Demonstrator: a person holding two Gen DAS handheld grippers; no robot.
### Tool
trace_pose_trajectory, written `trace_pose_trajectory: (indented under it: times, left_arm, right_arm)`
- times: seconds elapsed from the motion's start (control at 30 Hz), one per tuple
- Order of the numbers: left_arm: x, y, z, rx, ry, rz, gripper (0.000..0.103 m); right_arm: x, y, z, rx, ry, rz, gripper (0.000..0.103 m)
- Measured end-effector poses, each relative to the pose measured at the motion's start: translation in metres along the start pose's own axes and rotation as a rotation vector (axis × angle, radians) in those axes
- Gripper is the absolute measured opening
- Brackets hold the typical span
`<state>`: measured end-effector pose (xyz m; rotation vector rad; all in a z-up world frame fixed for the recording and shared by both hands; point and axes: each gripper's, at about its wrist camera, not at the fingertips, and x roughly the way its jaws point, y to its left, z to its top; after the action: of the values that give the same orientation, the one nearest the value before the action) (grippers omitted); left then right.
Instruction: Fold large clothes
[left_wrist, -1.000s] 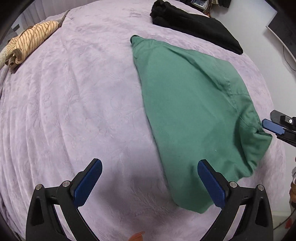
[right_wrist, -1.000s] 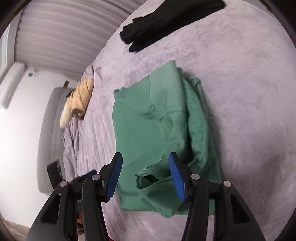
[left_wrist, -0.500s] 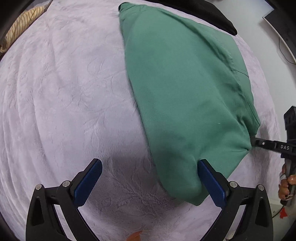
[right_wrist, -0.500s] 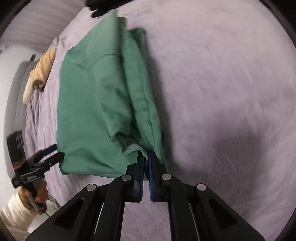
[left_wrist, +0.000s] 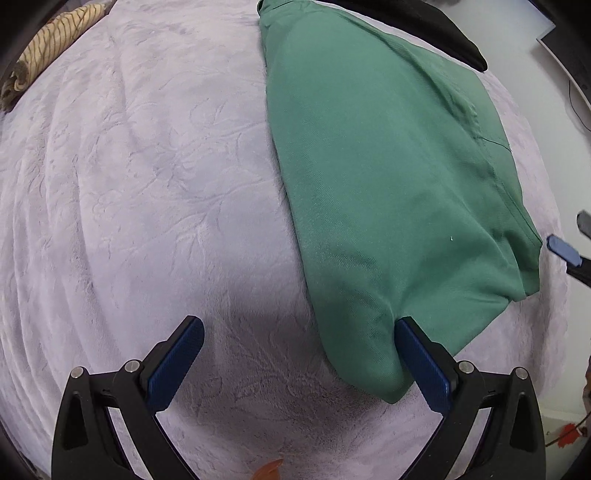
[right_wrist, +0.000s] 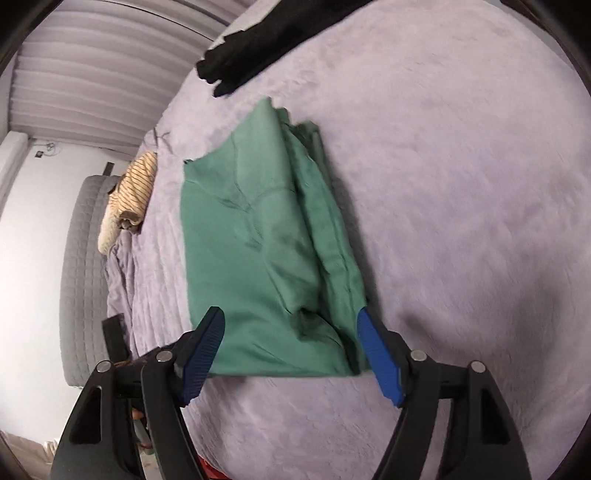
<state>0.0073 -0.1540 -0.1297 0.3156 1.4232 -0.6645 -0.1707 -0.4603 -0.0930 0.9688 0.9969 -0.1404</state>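
Observation:
A green garment (left_wrist: 388, 177) lies folded lengthwise on the lilac bed cover (left_wrist: 147, 206); it also shows in the right wrist view (right_wrist: 258, 243). My left gripper (left_wrist: 301, 363) is open and empty, low over the cover, its right finger touching the garment's near corner. My right gripper (right_wrist: 291, 350) is open and empty, its jaws on either side of the garment's near end, just above it. One blue fingertip of the right gripper (left_wrist: 563, 250) shows at the right edge of the left wrist view, beside the garment.
A black garment (right_wrist: 266, 48) lies at the far end of the bed (left_wrist: 443, 33). A striped tan garment (left_wrist: 48, 48) lies rolled at the bed's far left side (right_wrist: 129, 195). A grey padded headboard (right_wrist: 79, 266) and white wall border the bed.
My right gripper was shut on the garment's near edge half a second ago; it has opened, let go and pulled back. My left gripper stayed open and closed in on the near corner.

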Motion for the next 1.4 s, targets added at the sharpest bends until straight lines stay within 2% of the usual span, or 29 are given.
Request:
trace_pose_trajectory:
  times: [0.1,0.17,0.2,0.23,0.27,0.3,0.4,0.5,0.6,0.7,0.83,0.93,1.1,1.27,1.3,1.33,1.37,1.4]
  left_arm:
    - [-0.003,-0.001,-0.006,-0.008,-0.005,0.008,0.103]
    - [-0.005,-0.003,-0.009,-0.012,-0.008,0.012,0.103]
    - [-0.006,-0.003,-0.010,-0.014,-0.009,0.014,0.103]
    - [-0.006,-0.002,-0.011,-0.017,-0.010,0.018,0.103]
    - [-0.006,-0.004,-0.013,-0.016,-0.010,0.020,0.103]
    - [-0.007,-0.004,-0.013,-0.015,-0.013,0.023,0.103]
    - [-0.007,-0.010,-0.015,-0.003,-0.018,0.027,0.103]
    - [-0.003,-0.012,-0.009,-0.004,-0.009,0.034,0.103]
    - [-0.004,-0.013,-0.005,-0.008,-0.003,0.046,0.103]
    - [-0.005,-0.017,-0.001,-0.002,0.002,0.061,0.103]
    - [-0.005,-0.019,0.004,-0.009,0.011,0.069,0.103]
    - [-0.003,-0.020,0.006,-0.015,0.014,0.078,0.103]
    - [-0.005,-0.025,0.011,-0.019,0.021,0.092,0.103]
    - [-0.008,-0.027,0.014,-0.039,0.029,0.099,0.103]
    - [-0.008,-0.027,0.015,-0.049,0.033,0.095,0.103]
    - [-0.009,-0.027,0.016,-0.057,0.035,0.092,0.103]
    - [-0.008,-0.025,0.016,-0.065,0.036,0.088,0.103]
    - [-0.007,-0.024,0.015,-0.071,0.039,0.081,0.103]
  right_arm:
    - [0.027,0.015,0.028,-0.032,0.036,-0.002,0.075]
    - [0.045,0.009,0.044,-0.022,0.069,-0.022,0.069]
    - [0.057,0.005,0.051,0.001,0.094,-0.029,0.059]
    - [0.065,-0.001,0.054,0.027,0.115,-0.028,0.028]
    - [0.073,-0.002,0.057,0.043,0.132,-0.026,0.007]
    - [0.071,-0.003,0.059,0.036,0.127,-0.031,0.003]
    - [0.060,-0.001,0.062,-0.035,0.077,-0.095,0.003]
    - [0.076,-0.022,0.062,-0.016,0.117,-0.161,0.003]
    - [0.084,-0.042,0.058,0.041,0.127,-0.128,0.003]
    - [0.076,-0.045,0.054,0.063,0.122,-0.113,0.002]
    - [0.059,-0.044,0.046,0.040,0.133,-0.151,0.003]
    - [0.048,-0.049,0.039,0.045,0.156,-0.220,0.004]
    - [0.023,-0.054,0.032,0.094,0.114,-0.173,0.005]
    - [0.016,-0.034,0.038,0.050,0.105,-0.101,0.007]
    - [0.018,-0.029,0.040,0.040,0.115,-0.098,0.015]
    - [0.021,-0.027,0.041,0.031,0.122,-0.096,0.033]
    - [0.022,-0.025,0.042,0.024,0.123,-0.100,0.047]
    - [0.023,-0.023,0.044,0.013,0.121,-0.099,0.068]
